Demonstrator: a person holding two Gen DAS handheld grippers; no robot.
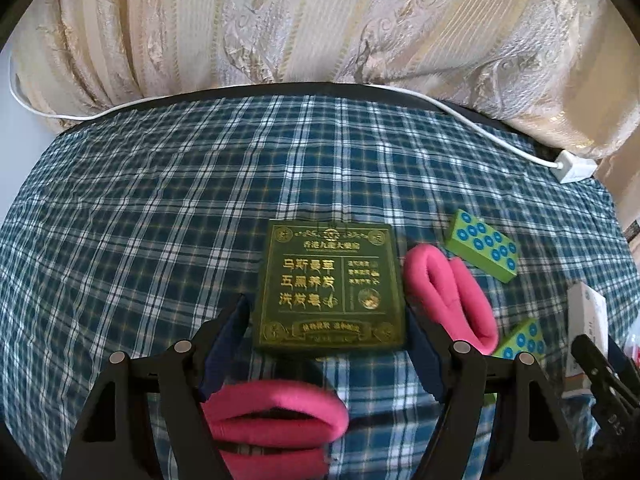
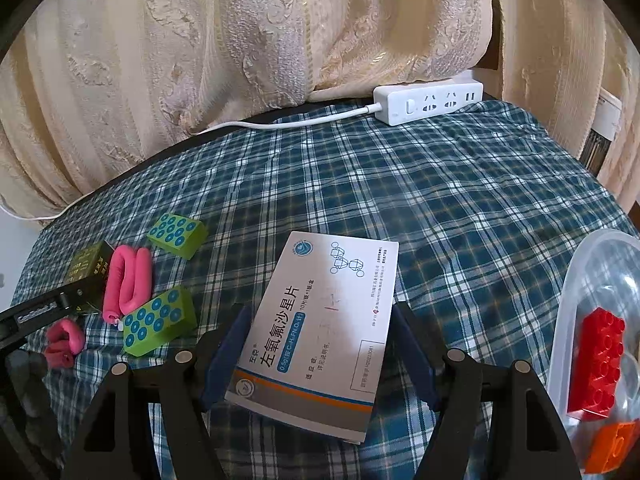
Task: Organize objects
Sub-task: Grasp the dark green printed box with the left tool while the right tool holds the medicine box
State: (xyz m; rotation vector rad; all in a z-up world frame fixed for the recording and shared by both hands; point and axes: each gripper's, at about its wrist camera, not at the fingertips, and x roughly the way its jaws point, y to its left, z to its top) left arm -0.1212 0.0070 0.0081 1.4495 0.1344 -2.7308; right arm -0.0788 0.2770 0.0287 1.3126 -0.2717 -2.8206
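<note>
A dark green box with gold lettering lies on the plaid cloth between the fingers of my left gripper, which closes on its two sides. A white medicine box lies between the fingers of my right gripper, which stands wide around it; contact is not clear. Two green mahjong-style blocks and pink foam rollers lie between the two boxes. The green box also shows in the right wrist view.
A clear plastic container at the right holds a red brick and an orange brick. A white power strip with its cable lies at the table's back edge, against cream curtains.
</note>
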